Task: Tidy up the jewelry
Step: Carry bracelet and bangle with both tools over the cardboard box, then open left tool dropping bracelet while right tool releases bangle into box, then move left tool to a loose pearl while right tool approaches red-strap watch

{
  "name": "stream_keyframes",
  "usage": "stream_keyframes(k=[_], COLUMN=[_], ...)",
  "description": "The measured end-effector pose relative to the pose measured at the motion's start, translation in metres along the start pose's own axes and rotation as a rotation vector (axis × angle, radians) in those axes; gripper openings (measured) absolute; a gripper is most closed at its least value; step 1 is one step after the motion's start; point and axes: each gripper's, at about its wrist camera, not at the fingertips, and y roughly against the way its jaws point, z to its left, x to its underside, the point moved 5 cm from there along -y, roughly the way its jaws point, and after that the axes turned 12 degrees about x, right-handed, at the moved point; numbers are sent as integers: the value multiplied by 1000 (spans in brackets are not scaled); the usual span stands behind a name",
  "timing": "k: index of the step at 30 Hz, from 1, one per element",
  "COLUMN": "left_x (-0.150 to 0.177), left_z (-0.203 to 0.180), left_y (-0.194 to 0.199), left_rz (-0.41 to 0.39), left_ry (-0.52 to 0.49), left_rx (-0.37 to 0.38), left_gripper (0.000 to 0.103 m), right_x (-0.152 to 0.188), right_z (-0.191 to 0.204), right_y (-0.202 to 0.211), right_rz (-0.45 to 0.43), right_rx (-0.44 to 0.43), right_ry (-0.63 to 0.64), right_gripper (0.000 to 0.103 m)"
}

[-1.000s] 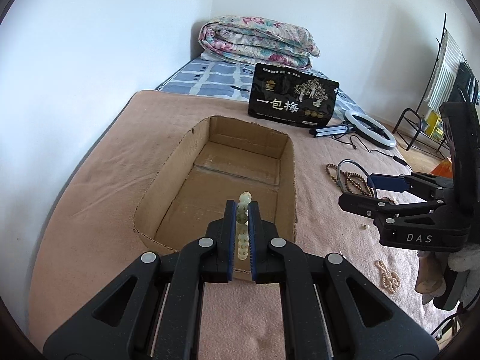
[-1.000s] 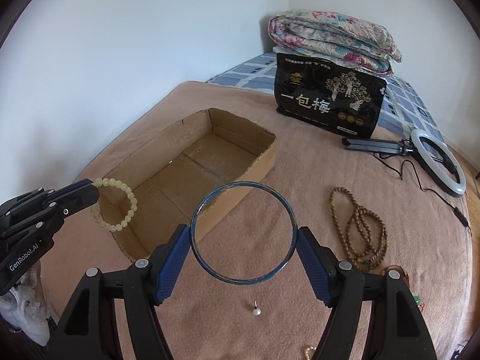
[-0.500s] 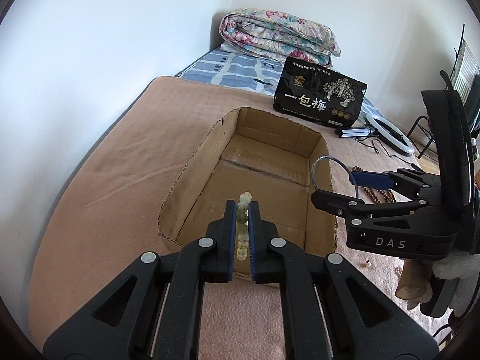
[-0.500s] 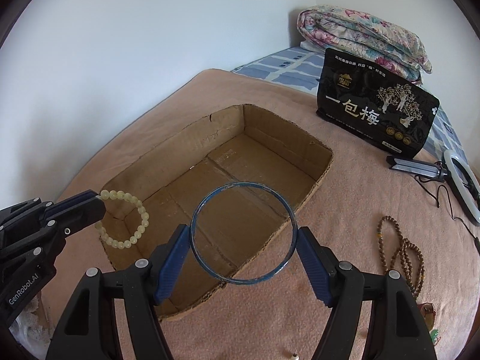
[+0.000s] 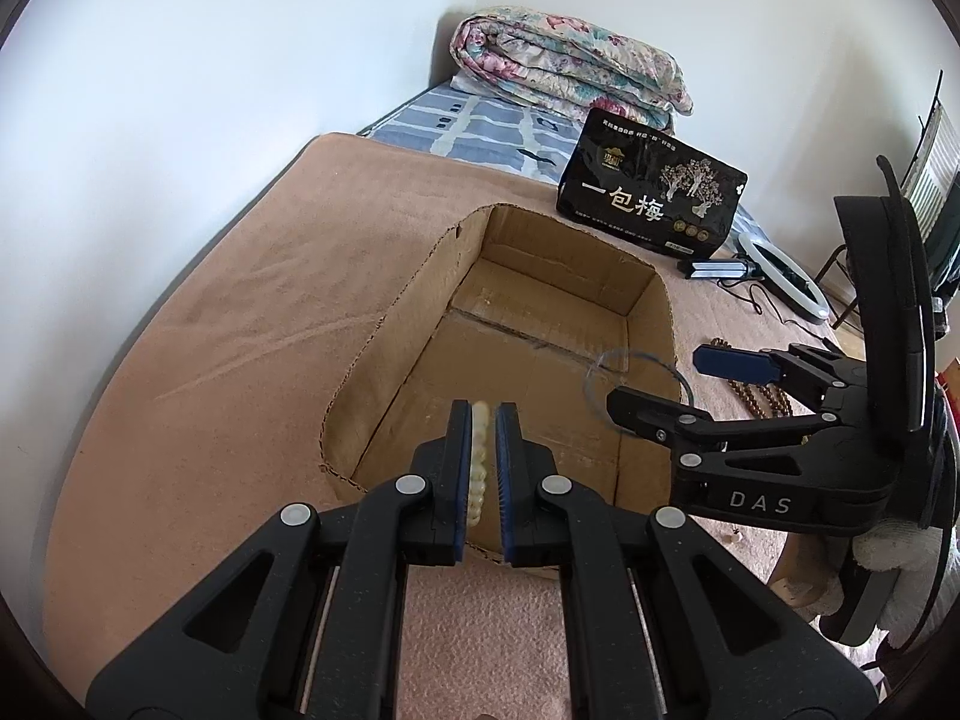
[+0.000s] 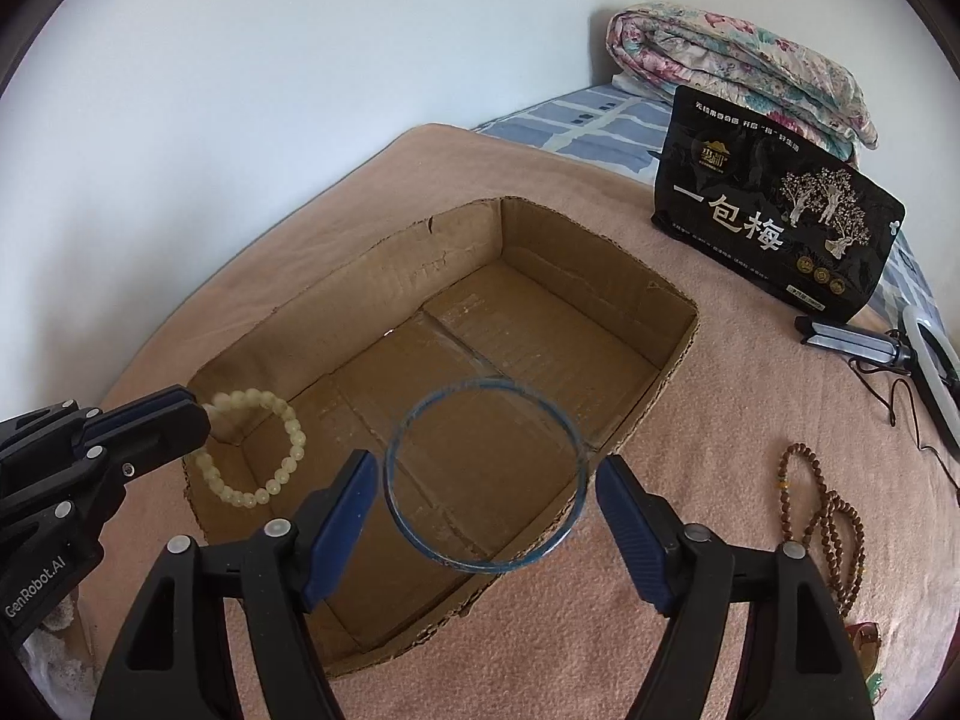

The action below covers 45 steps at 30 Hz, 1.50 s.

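Brown corrugated cardboard makes up the open box [image 6: 678,336] at the middle of the bed, and its floor looks bare: nothing has yet been put away, as far as either view shows.

The left gripper [image 5: 480,414] is clamped narrow on a pale yellow bead bracelet [image 6: 288,420], which hangs over the box's near left corner, at about nine o'clock in the right wrist view. The right gripper [image 6: 486,480] has its jaws opening; the thin blue bangle [image 6: 483,384] sits between the blue pads with a gap on each side and looks blurred, so I judge it to be dropping into the box, above the near right part of the floor.

Left to collect, by my reading: a brown wooden bead necklace [image 6: 825,516] on the blanket at three o'clock, and a small reddish piece [image 6: 864,636] at four o'clock, too small to name. So the task is at an early stage.

The surface is a soft pinkish-tan blanket [image 6: 690,630] over a blue checked sheet [image 5: 474,132]. Toward one o'clock stand a black snack pouch [image 6: 774,234] and a folded floral quilt [image 6: 738,66]; a ring light [image 6: 930,366] lies at two o'clock. Plain white walls meet at the corner.
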Motion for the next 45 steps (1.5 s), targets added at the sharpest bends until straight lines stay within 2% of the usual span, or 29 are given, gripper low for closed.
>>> stream_keyframes(k=[2,10,22,24,26,32,45], left_x=[-1,-3,-7,-8,-9,-10,13], left_z=[0,-4,-32,-40,-49,-81,-140], left_y=[0,7,24,26,30,34,14], left_rz=[3,-8,-28,-33,-47,-63,18], left_ry=[5,1,-39,-45,-55,-102,-185], left_rx=[0,-8,-1,10,23,57,145], left_gripper=[6,6,6,14,36,37,37], right_x=[-1,0,10,13,17,31,82], right_z=[-2,-14,-40,-48,-58,-93,-194], right_y=[3,13,48,56,63,86,111], right_rz=[-13,-25,-62,-68,-74,-89,-70], right_rx=[3,2,25,34,43,89,203], right_ry=[-6,-55,-98,-106,-116,-148,-269], right_gripper=[89,89,89,89,89,90,90])
